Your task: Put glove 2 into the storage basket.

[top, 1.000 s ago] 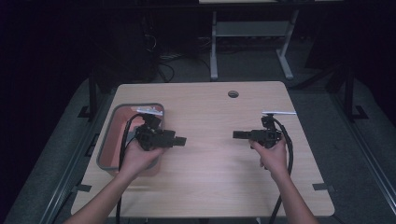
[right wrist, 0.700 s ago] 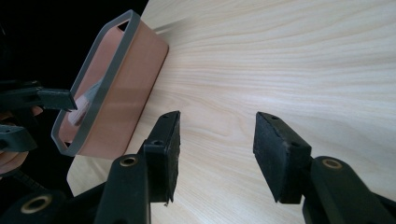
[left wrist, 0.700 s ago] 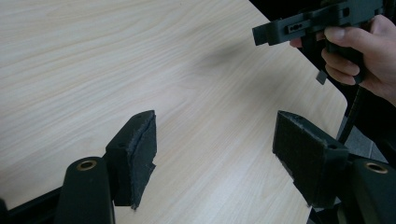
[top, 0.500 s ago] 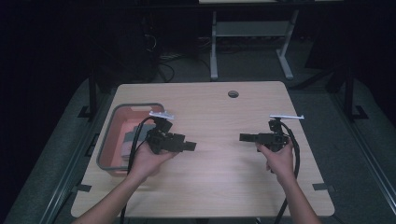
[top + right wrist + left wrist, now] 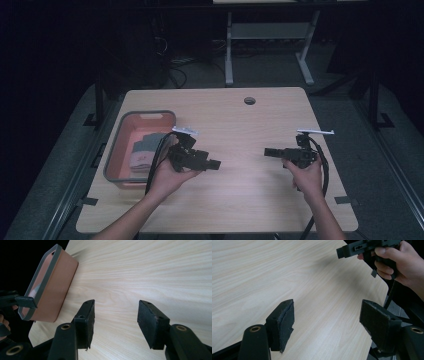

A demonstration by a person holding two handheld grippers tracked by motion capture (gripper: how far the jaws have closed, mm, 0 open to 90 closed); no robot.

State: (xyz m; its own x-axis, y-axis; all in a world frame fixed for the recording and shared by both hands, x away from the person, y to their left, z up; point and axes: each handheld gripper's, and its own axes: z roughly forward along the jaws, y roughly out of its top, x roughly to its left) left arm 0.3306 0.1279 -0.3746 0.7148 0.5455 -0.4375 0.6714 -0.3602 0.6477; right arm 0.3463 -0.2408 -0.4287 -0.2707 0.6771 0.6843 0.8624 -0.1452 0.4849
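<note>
My left gripper [image 5: 214,164] is held over the wooden table [image 5: 240,200], just right of a pink bin, and points right. In the left gripper view its jaws [image 5: 329,320] stand wide open with bare wood between them. My right gripper [image 5: 268,151] hovers at the right side of the table and points left, facing the other one. Its jaws [image 5: 116,320] are open too, with nothing in them. The pink bin with a grey rim [image 5: 150,114] sits at the table's left edge and holds folded grey cloth [image 5: 144,150]. The bin's side [image 5: 57,290] also faces the right gripper.
A round cable hole [image 5: 249,100] lies near the table's far edge. Cables trail from both grippers toward the person. A white desk frame [image 5: 229,45] stands on the dark floor beyond the table. The other hand and its gripper [image 5: 362,247] appear far off.
My left gripper has moved right, away from the bin and slightly toward the near edge. The right gripper has drifted a little to the right. Both stayed open.
</note>
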